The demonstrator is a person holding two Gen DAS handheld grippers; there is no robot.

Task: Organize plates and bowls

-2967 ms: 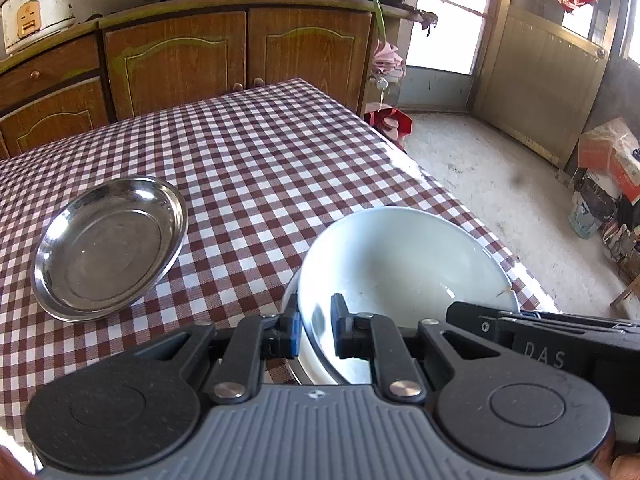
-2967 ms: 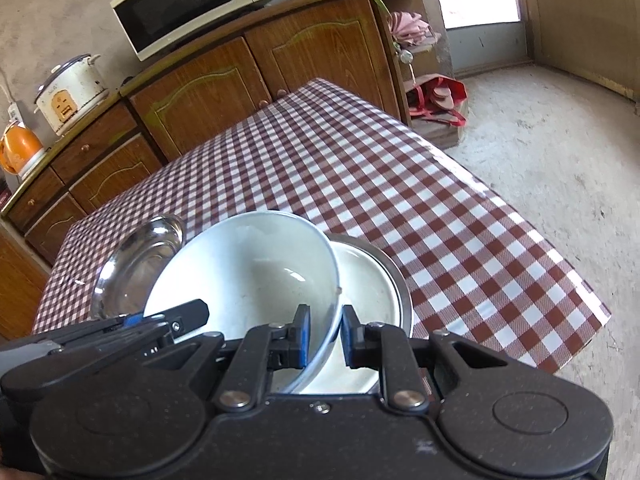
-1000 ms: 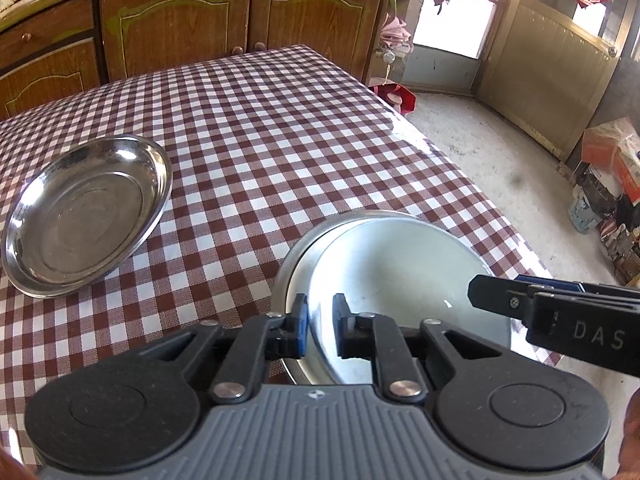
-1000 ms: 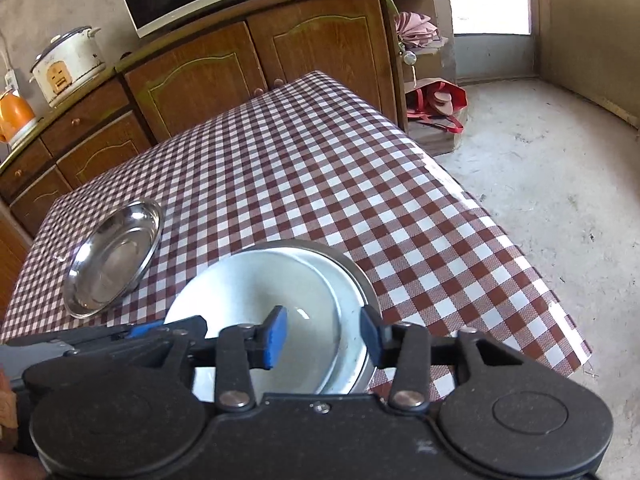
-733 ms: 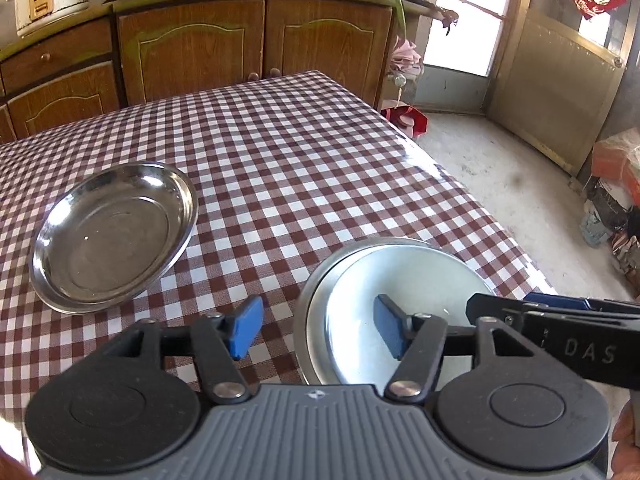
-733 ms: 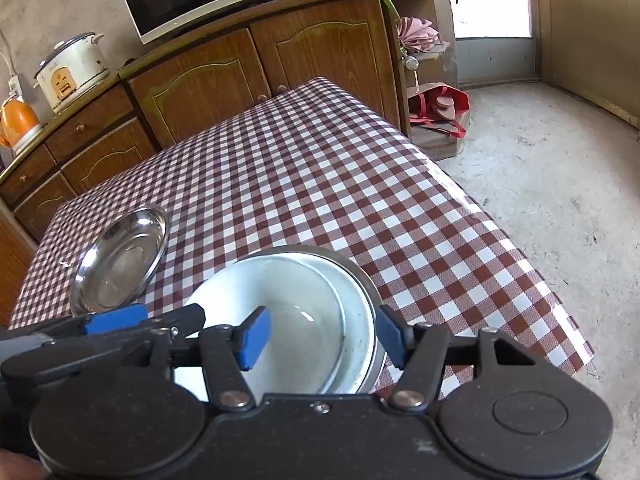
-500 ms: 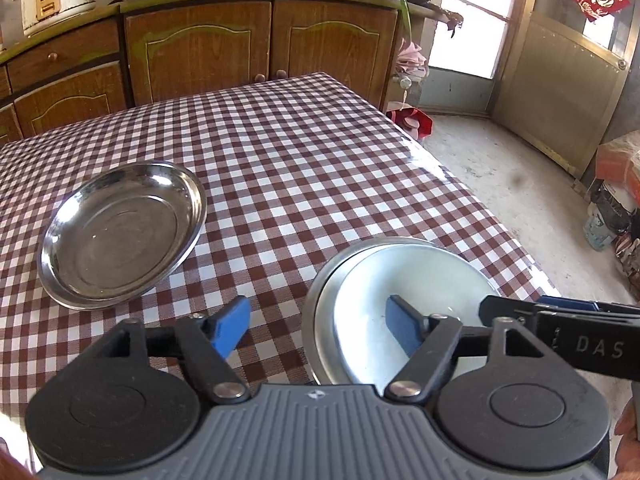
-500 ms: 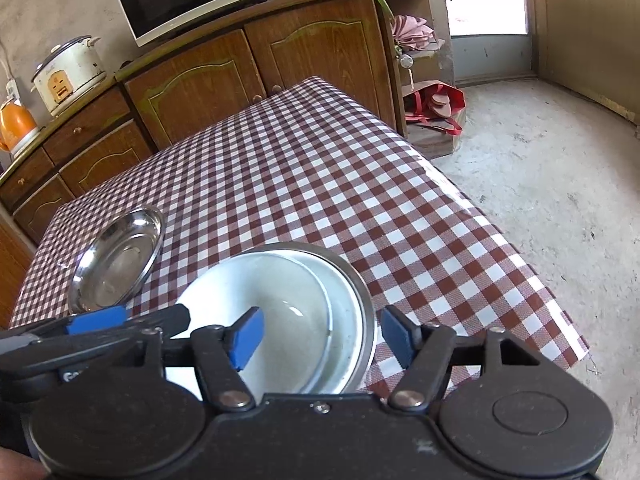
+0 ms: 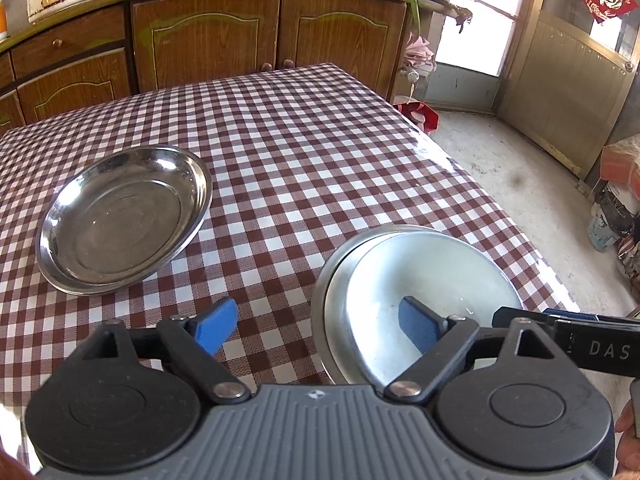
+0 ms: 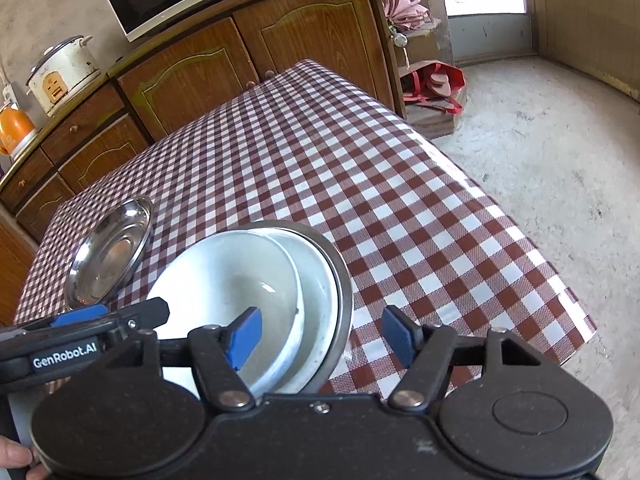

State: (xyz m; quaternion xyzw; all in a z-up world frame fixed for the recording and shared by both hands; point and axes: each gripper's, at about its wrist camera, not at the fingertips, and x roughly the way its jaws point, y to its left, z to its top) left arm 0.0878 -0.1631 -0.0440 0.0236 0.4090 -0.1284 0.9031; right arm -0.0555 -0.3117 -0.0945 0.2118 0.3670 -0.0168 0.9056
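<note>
Resting inside a steel plate (image 10: 340, 280) near the table's (image 9: 320, 152) front right corner, the white bowl (image 10: 232, 280) is nested, possibly within a second white dish. Both the left gripper (image 9: 316, 324) and right gripper (image 10: 320, 336) are held spread apart, gripping nothing. A second steel plate (image 9: 120, 216) lies well apart; the stack could be knocked off the nearby edge by a careless sweep.

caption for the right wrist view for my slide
Open right hand-held gripper above white bowl stacked in steel plate; second steel plate apart.
</note>
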